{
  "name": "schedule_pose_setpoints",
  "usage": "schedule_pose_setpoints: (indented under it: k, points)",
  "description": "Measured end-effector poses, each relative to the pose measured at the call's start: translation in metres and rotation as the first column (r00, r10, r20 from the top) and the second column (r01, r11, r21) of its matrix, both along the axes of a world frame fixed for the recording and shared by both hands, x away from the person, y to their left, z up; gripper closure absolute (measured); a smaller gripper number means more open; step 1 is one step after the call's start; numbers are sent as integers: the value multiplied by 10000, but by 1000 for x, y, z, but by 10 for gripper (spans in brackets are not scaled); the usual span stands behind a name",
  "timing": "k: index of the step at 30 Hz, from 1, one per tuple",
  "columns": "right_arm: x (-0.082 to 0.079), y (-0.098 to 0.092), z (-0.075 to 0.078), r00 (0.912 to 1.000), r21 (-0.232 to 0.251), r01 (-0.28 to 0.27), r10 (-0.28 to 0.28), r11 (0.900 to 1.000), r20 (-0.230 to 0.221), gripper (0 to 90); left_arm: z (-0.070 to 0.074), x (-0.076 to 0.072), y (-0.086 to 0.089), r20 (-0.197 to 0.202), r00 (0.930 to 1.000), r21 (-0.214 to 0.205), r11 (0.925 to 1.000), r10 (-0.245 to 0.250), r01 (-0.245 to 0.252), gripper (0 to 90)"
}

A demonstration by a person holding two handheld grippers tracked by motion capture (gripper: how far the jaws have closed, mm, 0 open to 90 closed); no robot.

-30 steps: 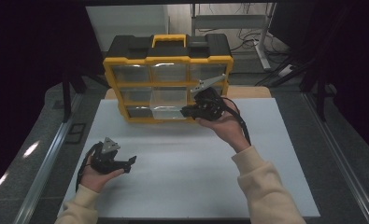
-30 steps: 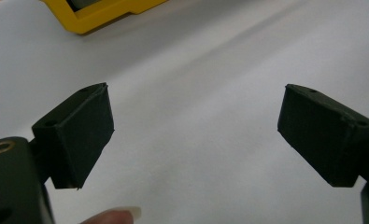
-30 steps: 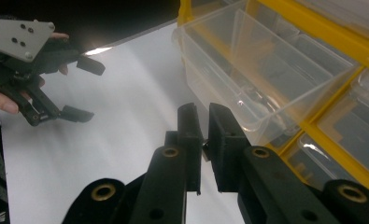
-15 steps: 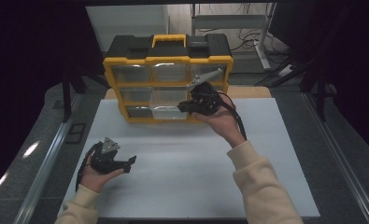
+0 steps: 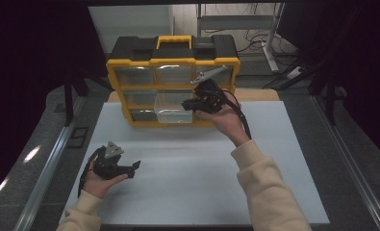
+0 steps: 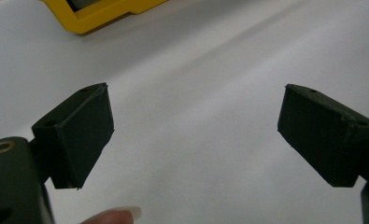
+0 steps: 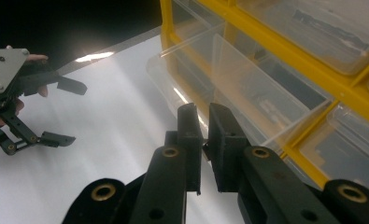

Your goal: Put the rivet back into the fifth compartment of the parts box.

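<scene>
Now right tool (image 7: 203, 116) pinching drawer (image 5: 173, 108) front

drawer (image 5: 173, 109): clear glossy plastic | organizer frame (image 5: 114, 82): yellow plastic | table (image 5: 187, 173): matt white, smooth

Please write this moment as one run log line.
right tool: shut on clear drawer front wall | drawer: partly out of yellow organizer | left tool: open, over white table
</scene>
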State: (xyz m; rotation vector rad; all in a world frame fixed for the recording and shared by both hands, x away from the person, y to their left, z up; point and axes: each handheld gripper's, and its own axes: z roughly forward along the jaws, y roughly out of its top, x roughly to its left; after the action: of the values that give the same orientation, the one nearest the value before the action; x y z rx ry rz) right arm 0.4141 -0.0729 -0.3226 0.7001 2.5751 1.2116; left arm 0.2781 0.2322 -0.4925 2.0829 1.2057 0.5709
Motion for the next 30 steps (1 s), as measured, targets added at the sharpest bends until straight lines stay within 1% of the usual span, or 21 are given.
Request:
schedule_pose_setpoints:
  k: [3, 6, 15, 21, 23, 28, 29, 30]
  points:
    - [3, 3, 1, 10000, 16, -7, 7, 10000, 48, 836, 0, 0, 0, -10, 10000, -4, 10000, 4, -4, 112]
    - [5, 7, 1, 10000, 5, 63, -63, 10000, -16, 836, 0, 0, 0, -5, 10000, 9, 10000, -13, 13, 112]
    - [16, 17, 1, 9998, 33, 199, -199, 9998, -8, 836, 0, 0, 0, -12, 10000, 9, 10000, -8, 8, 112]
    - [24, 24, -3, 9996, -71, 296, -297, 9995, -42, 834, -1, 0, 0, -21, 10000, 24, 10000, -25, 25, 112]
    - [27, 26, -4, 9992, -130, 396, -396, 9991, -11, 833, -1, 1, 0, -17, 10000, 27, 10000, -24, 24, 112]
    - [36, 29, -10, 9978, -185, 656, -658, 9977, -117, 830, -1, 0, 0, -14, 10000, 37, 10000, -23, 23, 112]
    - [37, 30, -11, 9978, -213, 650, -652, 9977, -83, 820, -1, 0, 0, -10, 10000, 37, 10000, -15, 15, 112]
    - [38, 30, -12, 9977, -246, 680, -680, 9974, -9, 769, -1, 1, 0, -12, 10000, 40, 10000, -22, 22, 112]
